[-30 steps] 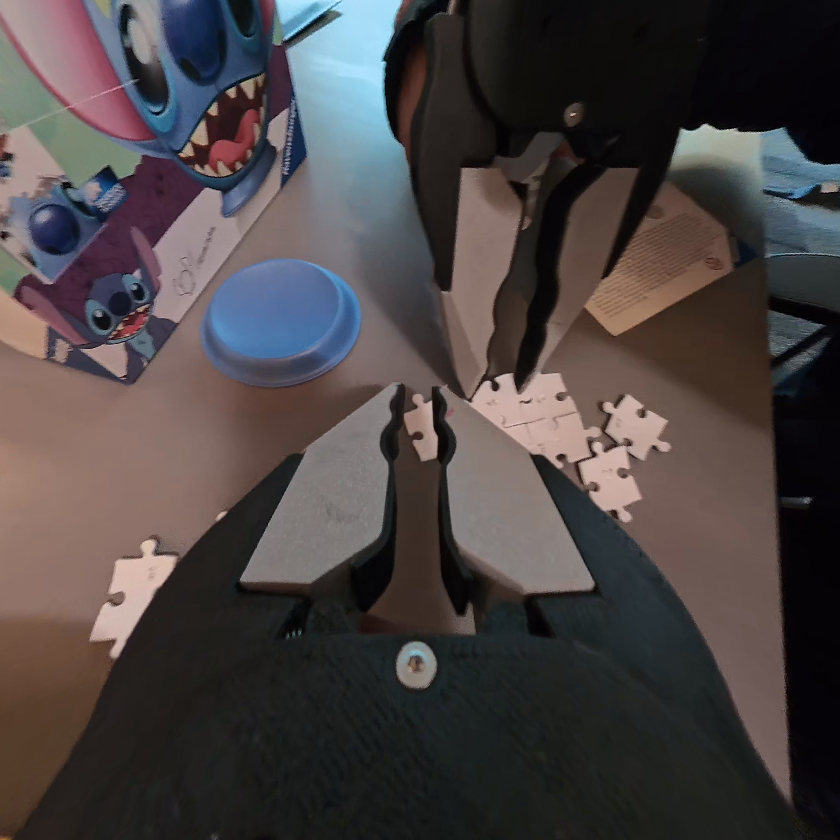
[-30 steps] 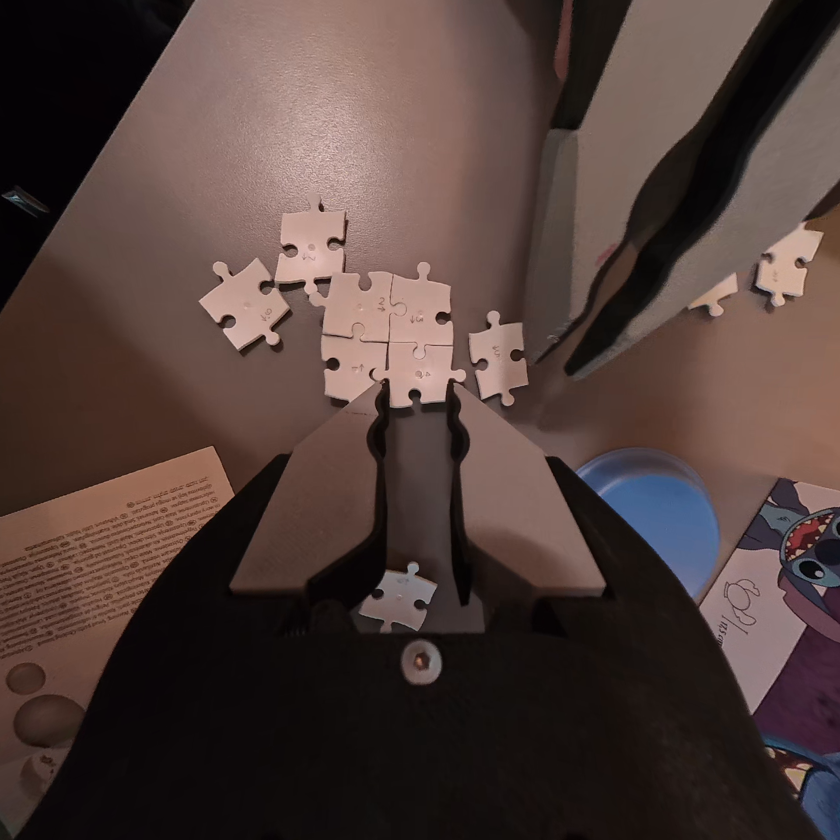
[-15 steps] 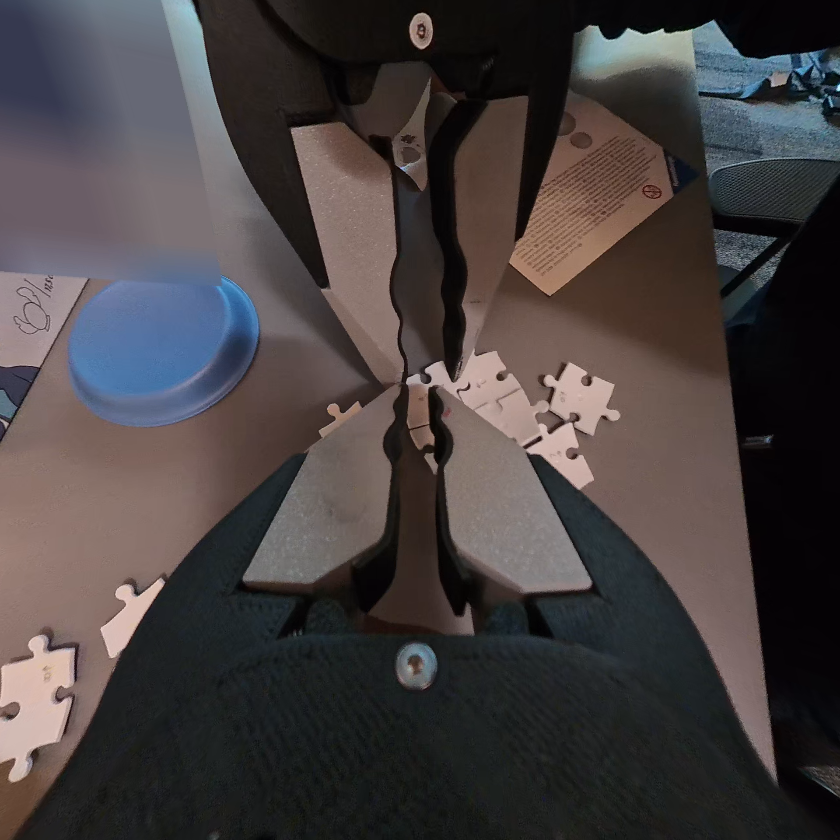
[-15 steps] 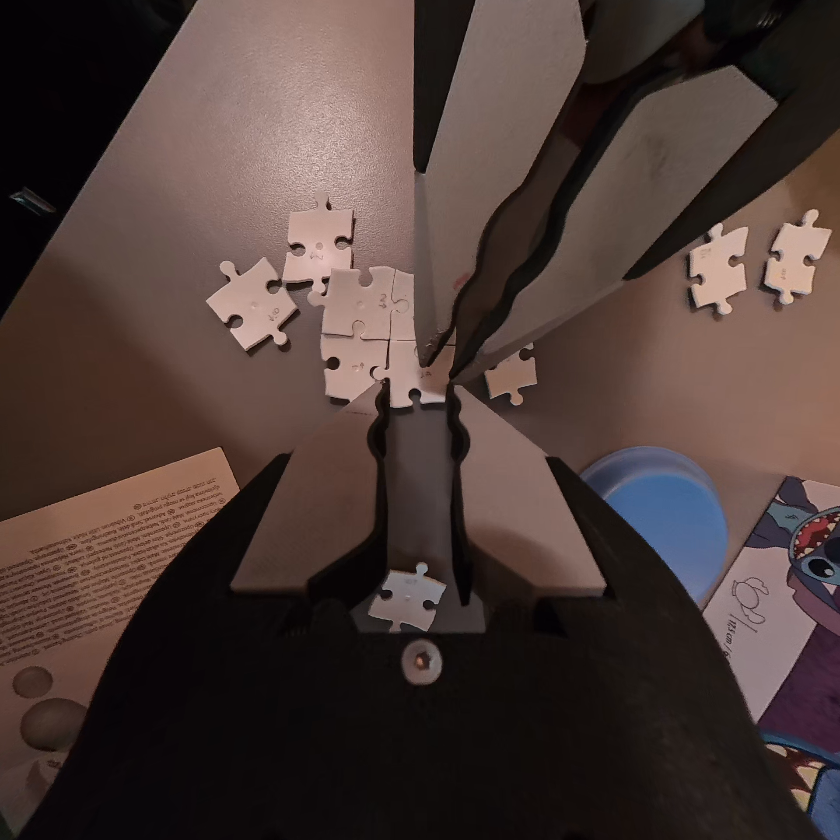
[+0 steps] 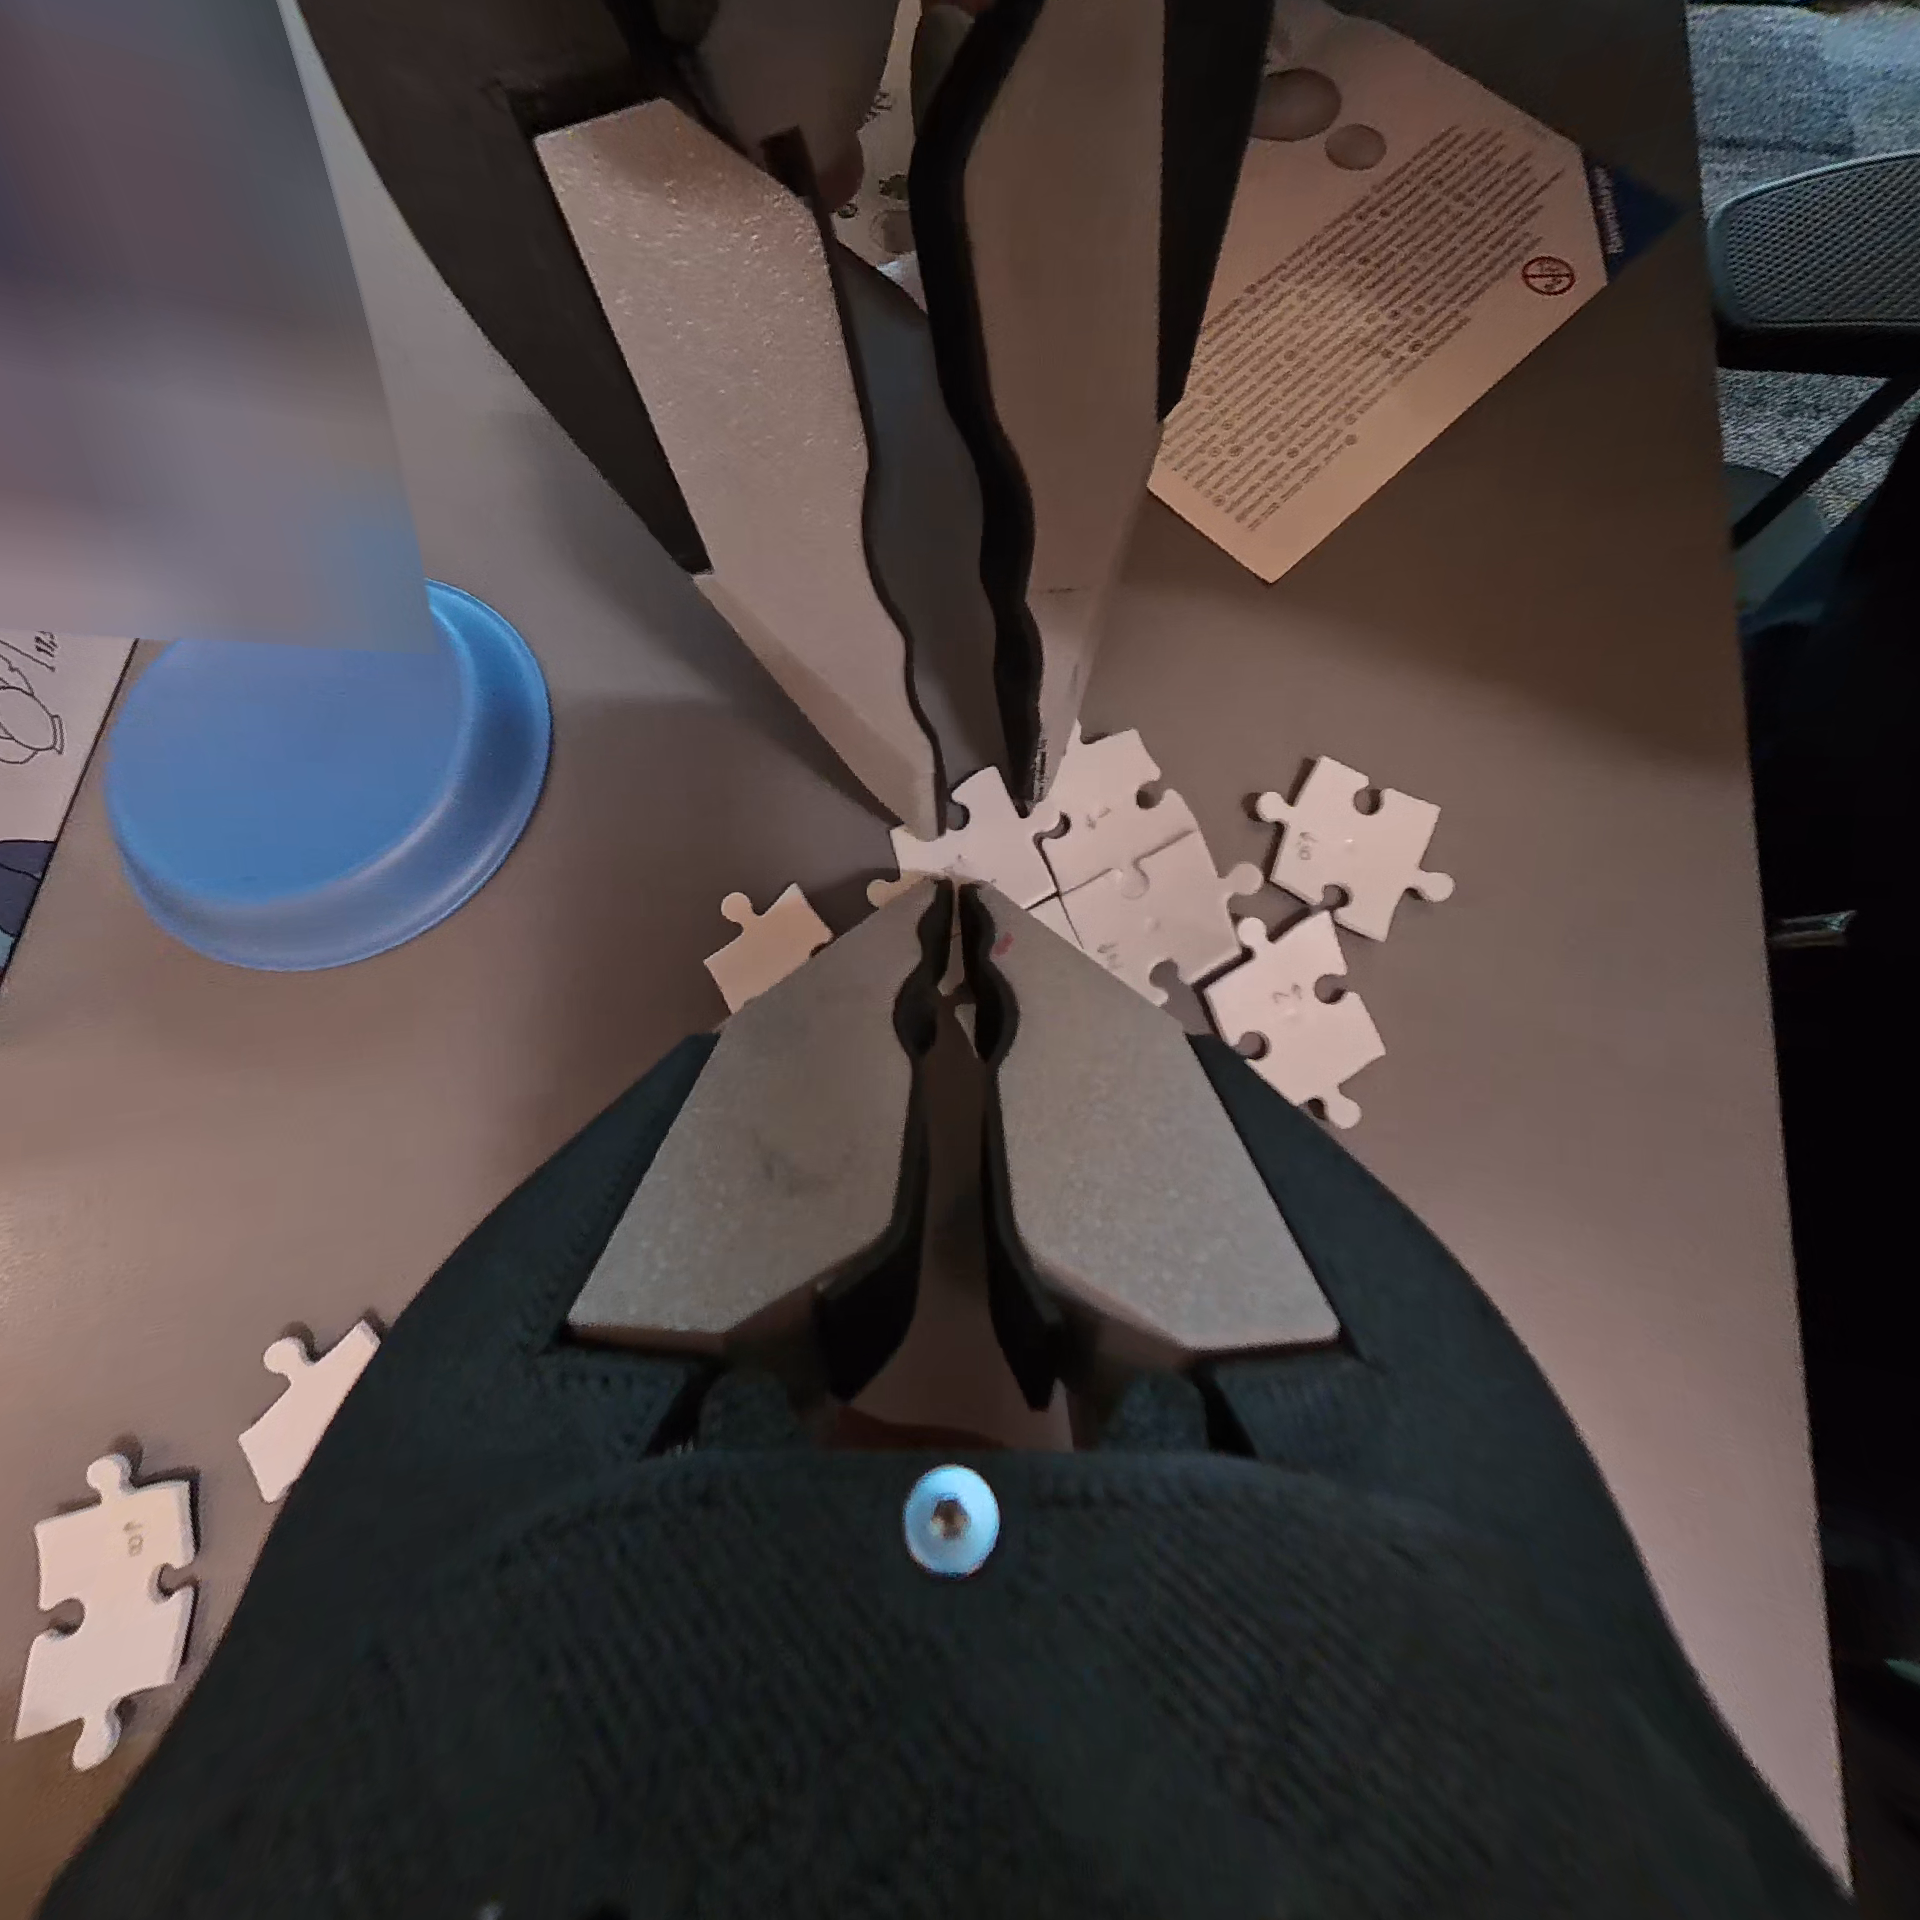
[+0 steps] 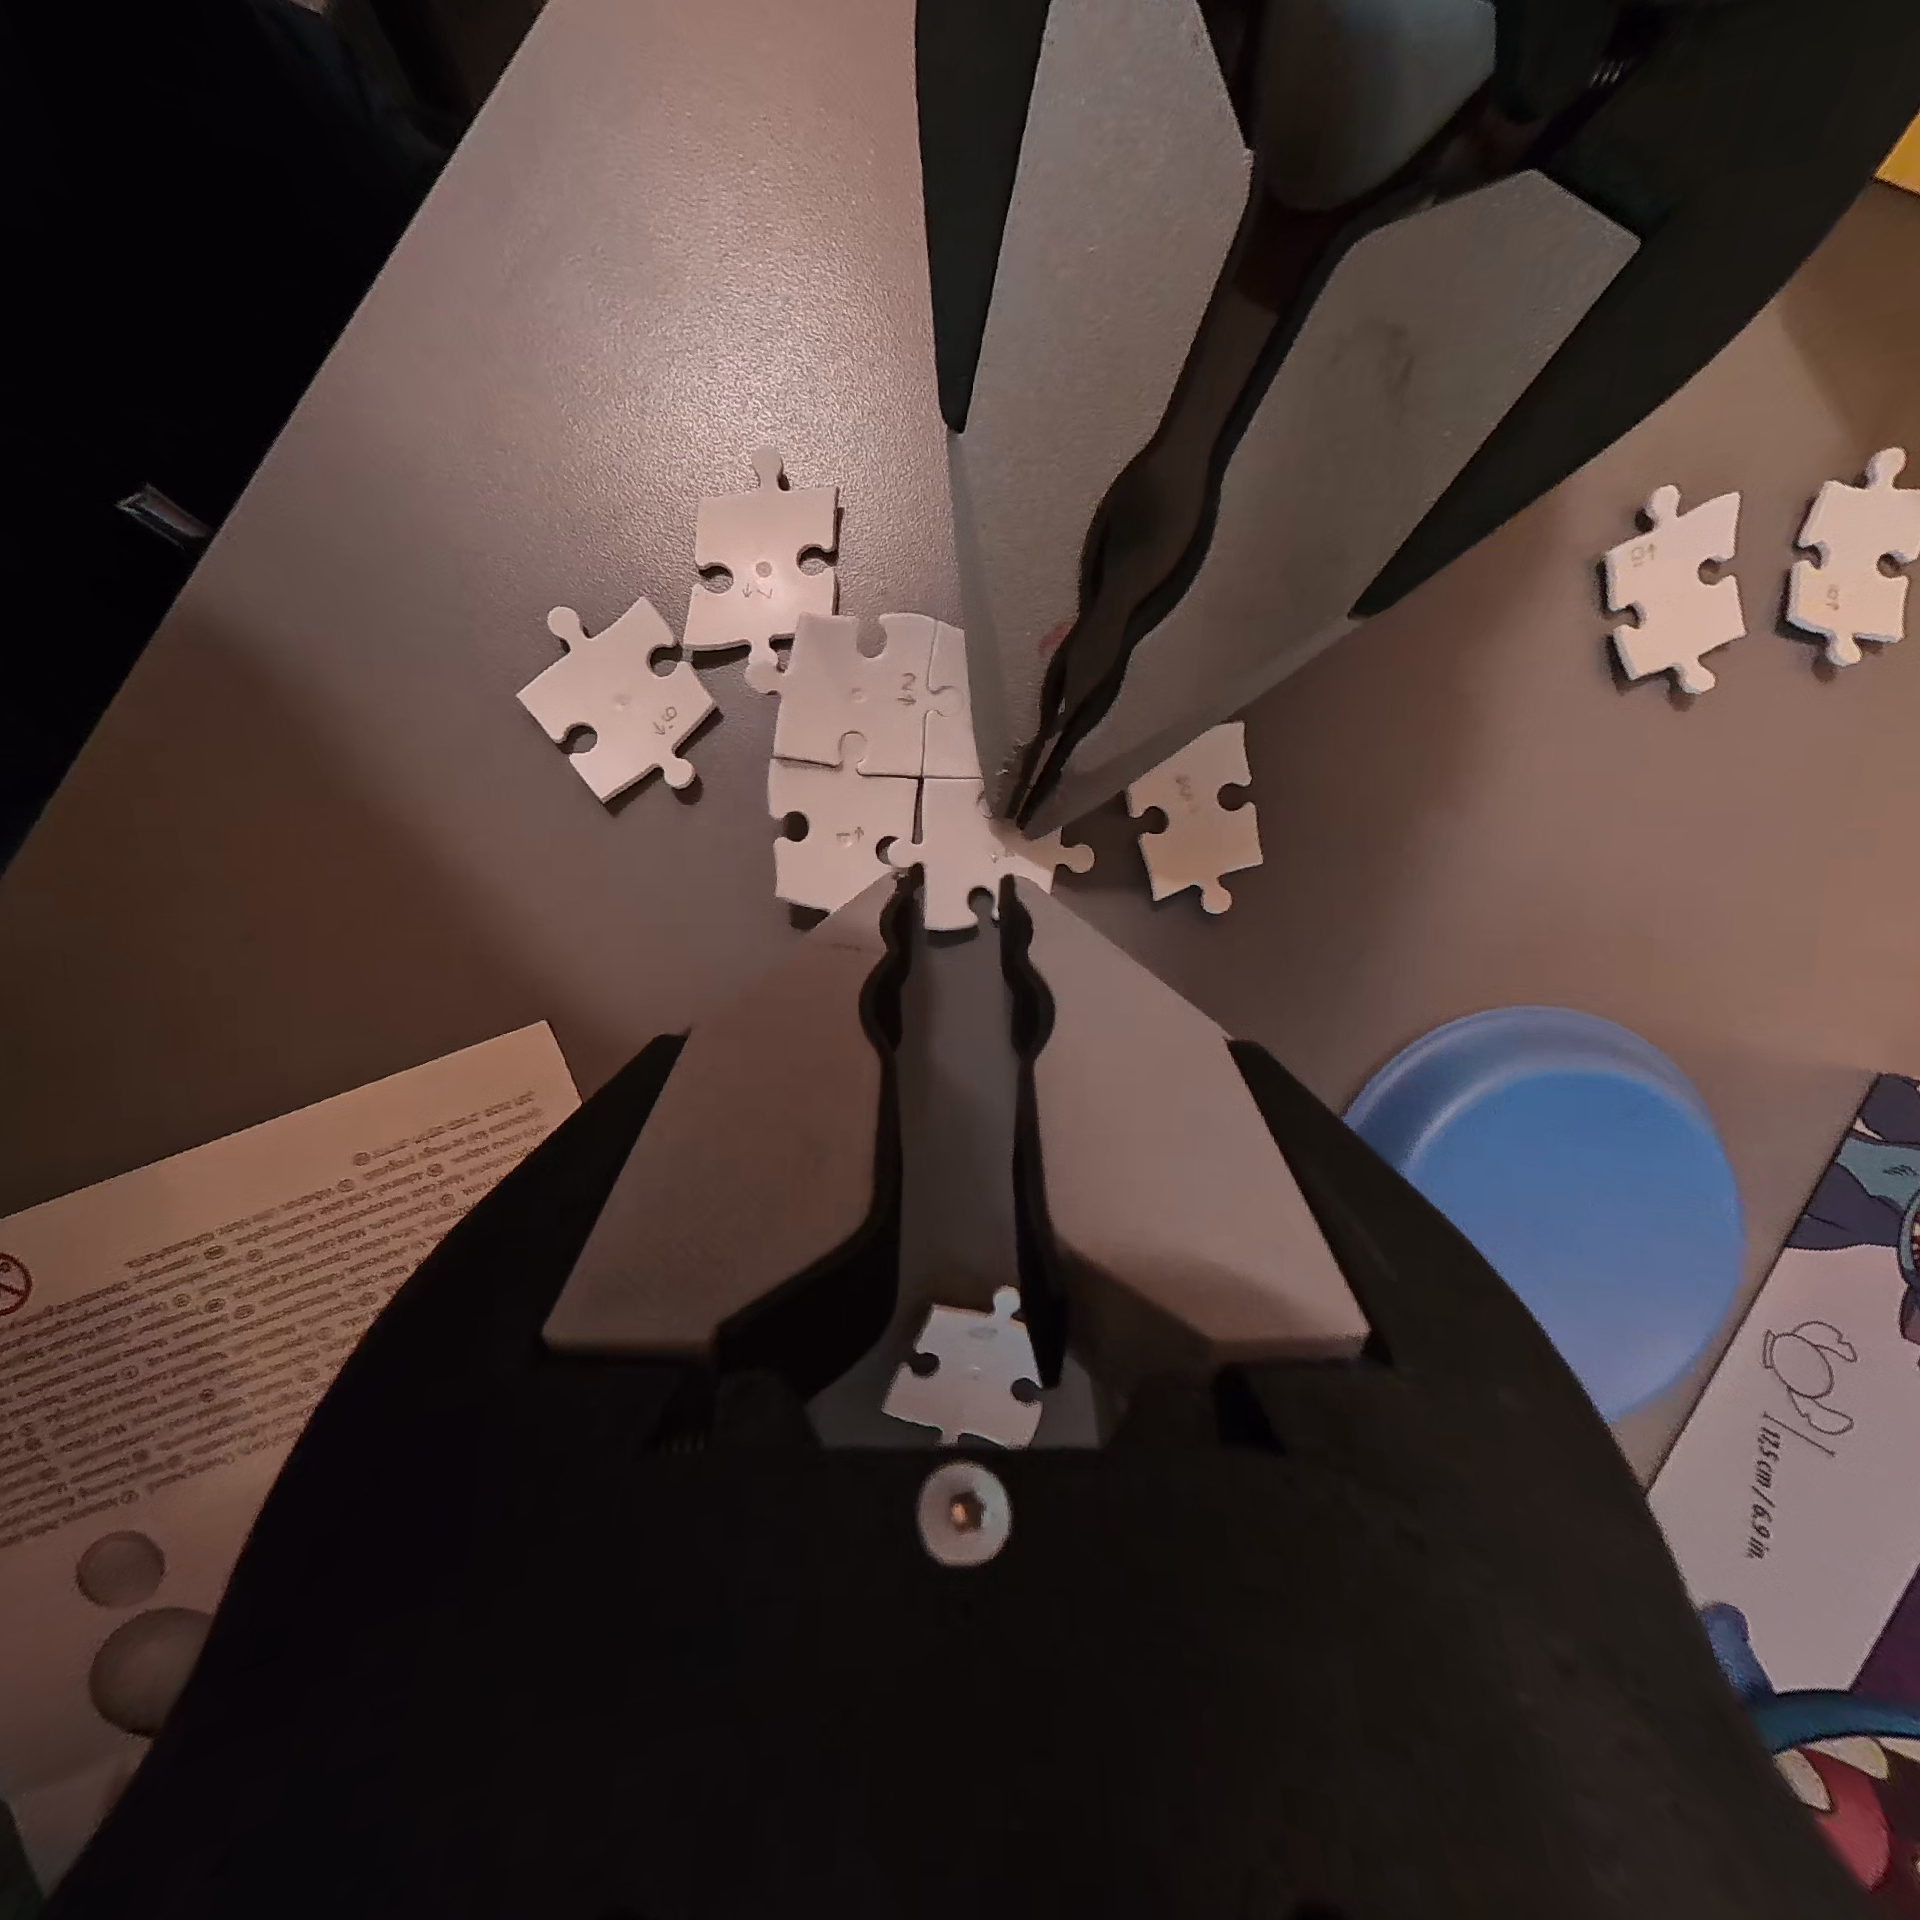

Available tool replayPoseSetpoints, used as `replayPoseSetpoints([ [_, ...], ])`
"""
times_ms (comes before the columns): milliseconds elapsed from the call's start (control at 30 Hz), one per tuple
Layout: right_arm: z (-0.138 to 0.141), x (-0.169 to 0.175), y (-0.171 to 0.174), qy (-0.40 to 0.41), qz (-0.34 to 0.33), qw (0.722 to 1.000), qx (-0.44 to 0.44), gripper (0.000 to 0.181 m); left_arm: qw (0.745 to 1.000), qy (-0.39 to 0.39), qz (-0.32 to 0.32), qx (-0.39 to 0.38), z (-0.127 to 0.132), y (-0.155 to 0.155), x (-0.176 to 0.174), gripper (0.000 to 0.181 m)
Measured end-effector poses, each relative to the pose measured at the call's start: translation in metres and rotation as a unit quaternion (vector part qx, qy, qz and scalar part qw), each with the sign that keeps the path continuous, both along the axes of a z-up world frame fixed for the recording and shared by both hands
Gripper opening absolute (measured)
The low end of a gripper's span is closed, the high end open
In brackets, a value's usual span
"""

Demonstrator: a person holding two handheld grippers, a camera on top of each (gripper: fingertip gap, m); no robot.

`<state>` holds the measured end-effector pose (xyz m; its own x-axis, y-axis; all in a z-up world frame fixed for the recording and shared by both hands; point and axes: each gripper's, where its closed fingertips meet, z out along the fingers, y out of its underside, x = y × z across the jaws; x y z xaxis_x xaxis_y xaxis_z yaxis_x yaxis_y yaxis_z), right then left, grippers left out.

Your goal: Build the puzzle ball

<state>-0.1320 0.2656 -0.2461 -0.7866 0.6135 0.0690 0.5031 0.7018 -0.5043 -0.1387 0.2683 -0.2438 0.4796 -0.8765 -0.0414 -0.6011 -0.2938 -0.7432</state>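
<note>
**Both grippers met tip to tip over the joined puzzle cluster**

A cluster of four joined white puzzle pieces (image 6: 883,758) (image 5: 1122,862) is seen lying face down on the grey-brown table (image 6: 623,312) (image 5: 1507,727), near its middle. One piece of the cluster (image 6: 961,857) (image 5: 982,836) is raised slightly at its near edge in the right wrist view and is held between the tips of the right gripper (image 6: 954,894) (image 5: 982,790), whose jaws are parted only as far as that piece's width and are pressed against its sides. The left gripper (image 5: 956,899) (image 6: 1023,816) is brought down from the opposite side with its jaws almost together; its tips are set on the same corner of the cluster, but whether anything is pinched between them cannot be told.

Loose pieces are scattered around the cluster: two (image 6: 618,712) (image 6: 764,577) just beyond it on the left in the right wrist view, one (image 6: 1195,816) just to its right, and a pair (image 6: 1673,597) (image 6: 1855,566) well apart at the far right. One further piece (image 6: 966,1387) is seen lying under the right gripper's body.

A blue round stand (image 5: 312,790) (image 6: 1558,1195) is placed near the cluster, beside a printed puzzle box (image 6: 1818,1455). A printed leaflet (image 5: 1371,343) (image 6: 260,1247) is laid on the other side.
</note>
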Motion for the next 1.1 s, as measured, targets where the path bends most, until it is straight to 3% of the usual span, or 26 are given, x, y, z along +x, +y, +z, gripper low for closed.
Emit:
replayPoseSetpoints([
  [267,0.005,0.004,-0.006,-0.004,0.004,1.0,-0.027,0.008,1.0,0.0,-0.001,-0.002,0.0,-0.001,-0.001,0.0],
  [467,0.014,-0.009,0.005,-0.015,-0.09,0.99,-0.107,0.0,1.0,0.001,-0.001,-0.003,-0.001,-0.001,-0.001,0.0],
  [633,0.008,-0.01,-0.001,-0.028,-0.111,0.981,-0.155,0.0,1.0,0.0,-0.002,-0.005,-0.001,-0.001,-0.002,0.0],
  [1100,0.002,-0.003,-0.013,-0.022,-0.071,0.991,-0.107,0.0,1.0,-0.003,-0.002,-0.008,-0.001,-0.002,-0.002,0.0],
])
